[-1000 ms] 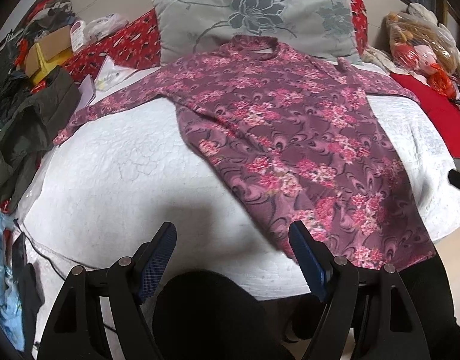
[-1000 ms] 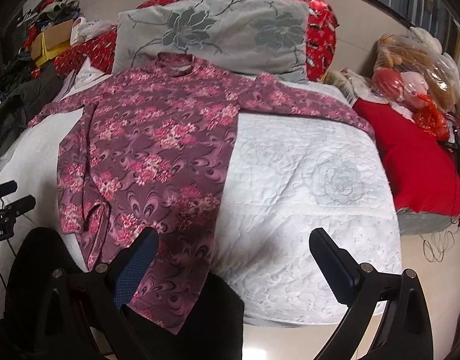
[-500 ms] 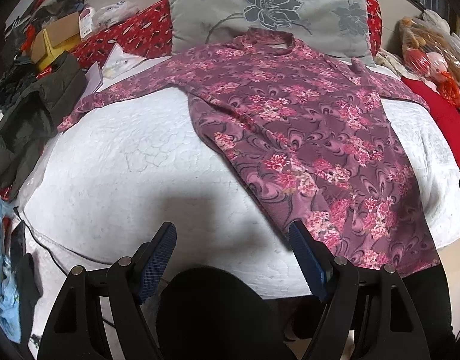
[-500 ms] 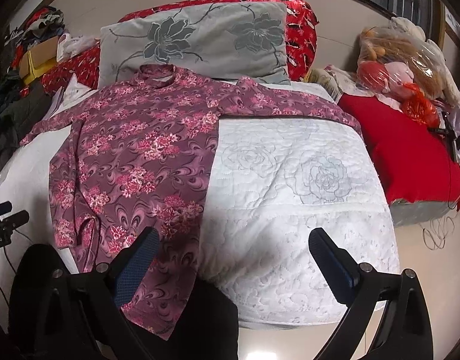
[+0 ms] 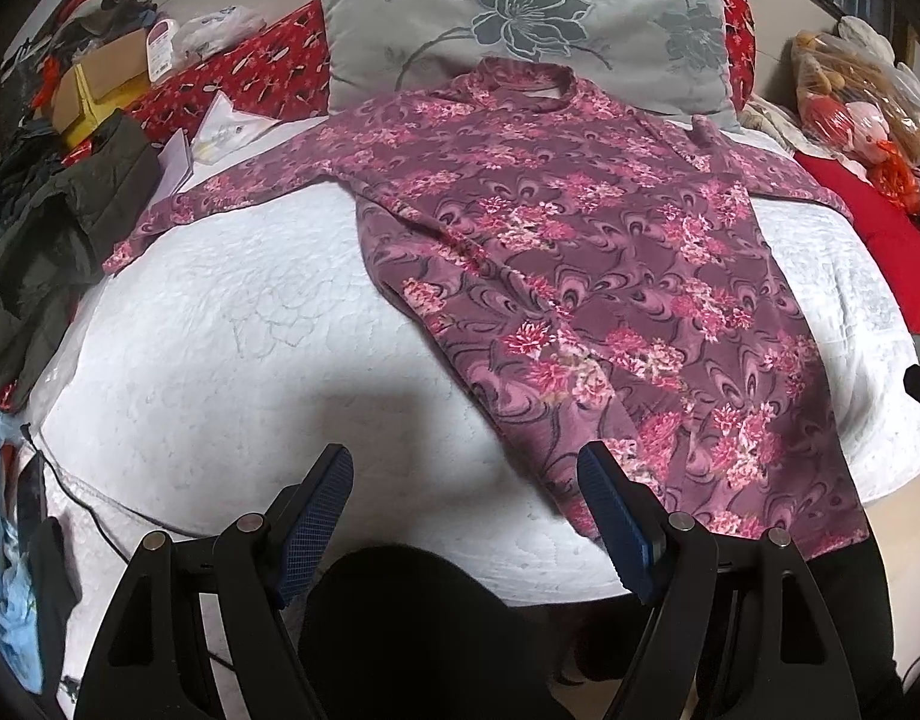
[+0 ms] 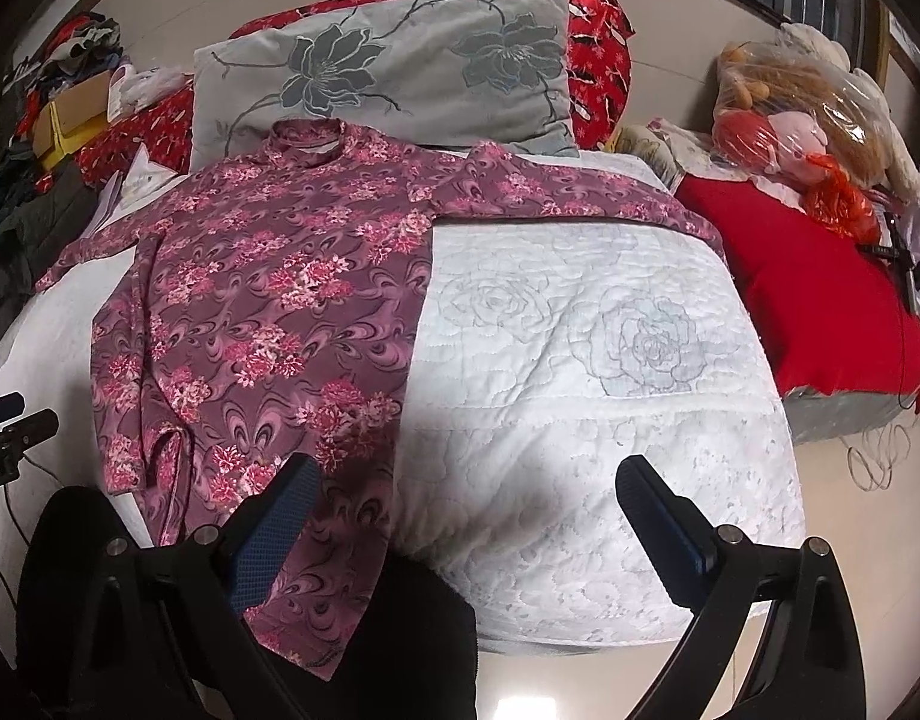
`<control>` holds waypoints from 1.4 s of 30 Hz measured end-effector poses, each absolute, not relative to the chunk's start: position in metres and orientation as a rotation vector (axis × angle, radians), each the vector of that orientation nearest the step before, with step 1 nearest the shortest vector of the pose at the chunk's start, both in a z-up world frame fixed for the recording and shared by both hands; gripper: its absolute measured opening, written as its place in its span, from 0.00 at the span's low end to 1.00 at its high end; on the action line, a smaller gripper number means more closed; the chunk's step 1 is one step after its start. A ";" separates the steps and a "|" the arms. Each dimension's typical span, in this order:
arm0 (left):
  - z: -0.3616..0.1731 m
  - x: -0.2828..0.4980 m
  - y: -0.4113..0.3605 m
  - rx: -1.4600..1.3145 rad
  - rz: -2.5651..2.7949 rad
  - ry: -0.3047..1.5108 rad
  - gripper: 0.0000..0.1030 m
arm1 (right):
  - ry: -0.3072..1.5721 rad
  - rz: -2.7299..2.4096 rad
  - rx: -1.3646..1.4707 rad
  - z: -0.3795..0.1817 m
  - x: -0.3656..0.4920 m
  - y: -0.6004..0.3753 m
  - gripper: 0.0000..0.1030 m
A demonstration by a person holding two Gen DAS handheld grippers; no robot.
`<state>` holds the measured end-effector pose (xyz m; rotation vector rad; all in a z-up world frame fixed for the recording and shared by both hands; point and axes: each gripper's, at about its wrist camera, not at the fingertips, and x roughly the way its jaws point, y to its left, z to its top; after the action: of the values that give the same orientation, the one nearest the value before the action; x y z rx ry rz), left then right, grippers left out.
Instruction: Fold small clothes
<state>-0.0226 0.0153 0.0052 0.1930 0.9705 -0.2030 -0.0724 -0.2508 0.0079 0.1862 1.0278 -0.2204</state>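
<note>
A purple long-sleeved floral top lies spread flat on the white quilted bed, collar against the pillow, both sleeves out sideways, hem hanging over the near edge. It also shows in the right wrist view. My left gripper is open and empty, held before the near bed edge, left of the hem. My right gripper is open and empty, with its left finger over the hem and its right finger over bare quilt.
A grey flowered pillow lies at the head. A dark green jacket and boxes are piled at the left. A red cushion and bagged soft toys sit at the right. A cable lies on the floor.
Both grippers have drifted slightly, so the bed and top shift a little in view. The jaws stay open and the top has not moved.
</note>
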 end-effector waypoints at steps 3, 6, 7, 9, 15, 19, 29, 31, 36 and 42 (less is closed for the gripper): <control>0.004 -0.024 0.014 0.192 -0.208 0.972 0.75 | 1.030 -0.227 0.190 0.006 -0.072 -0.251 0.96; 0.004 -0.024 0.014 0.192 -0.208 0.977 0.75 | 1.032 -0.229 0.197 0.005 -0.073 -0.253 0.96; 0.003 -0.023 0.015 0.191 -0.208 0.978 0.75 | 1.032 -0.230 0.200 0.005 -0.073 -0.254 0.96; 0.003 -0.023 0.015 0.192 -0.208 0.979 0.75 | 1.033 -0.229 0.209 0.005 -0.073 -0.255 0.96; 0.001 -0.021 0.013 0.197 -0.203 0.985 0.75 | 1.043 -0.225 0.224 0.001 -0.072 -0.256 0.96; 0.000 -0.016 0.011 0.201 -0.199 0.993 0.75 | 1.050 -0.215 0.232 -0.002 -0.071 -0.255 0.96; 0.000 0.045 -0.003 0.122 -0.215 1.181 0.75 | 1.160 -0.122 0.313 -0.035 -0.062 -0.248 0.93; -0.013 0.054 -0.012 0.103 -0.222 1.270 0.75 | 1.187 -0.111 0.320 -0.044 -0.060 -0.246 0.93; -0.048 0.057 -0.017 0.040 -0.231 1.435 0.74 | 1.232 -0.079 0.358 -0.056 -0.056 -0.244 0.93; -0.074 0.071 0.001 -0.187 -0.294 1.498 0.31 | 1.282 -0.021 0.385 -0.070 -0.054 -0.239 0.89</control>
<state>0.0707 0.0015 -0.0738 -0.1872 1.4983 -0.2942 -0.0538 -0.2389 -0.0702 0.3853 1.2820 -0.0207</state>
